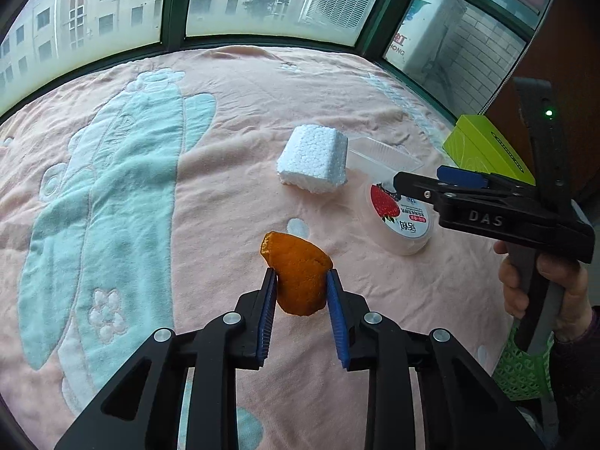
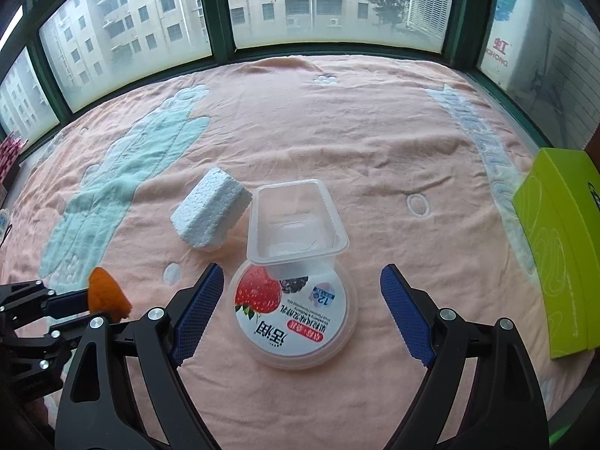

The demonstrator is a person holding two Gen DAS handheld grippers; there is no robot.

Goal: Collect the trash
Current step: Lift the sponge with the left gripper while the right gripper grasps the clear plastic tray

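An orange peel point(image 1: 298, 277) hangs just above the pink blanket point(image 1: 210, 202), and my left gripper point(image 1: 300, 279) is shut on it with both blue pads against its sides. In the right wrist view the peel point(image 2: 107, 294) shows at the far left. My right gripper point(image 2: 302, 281) is open, and its fingers straddle a strawberry yogurt cup point(image 2: 296, 311) lying label-up without touching it. A clear plastic tray point(image 2: 333, 221) rests against the cup's far edge. To the tray's left sits a white styrofoam block point(image 2: 212, 212).
A lime-green box point(image 2: 562, 255) lies at the blanket's right edge. A green mesh basket point(image 1: 525, 367) shows below a hand at the lower right. Dark-framed windows point(image 2: 221, 11) close off the far side.
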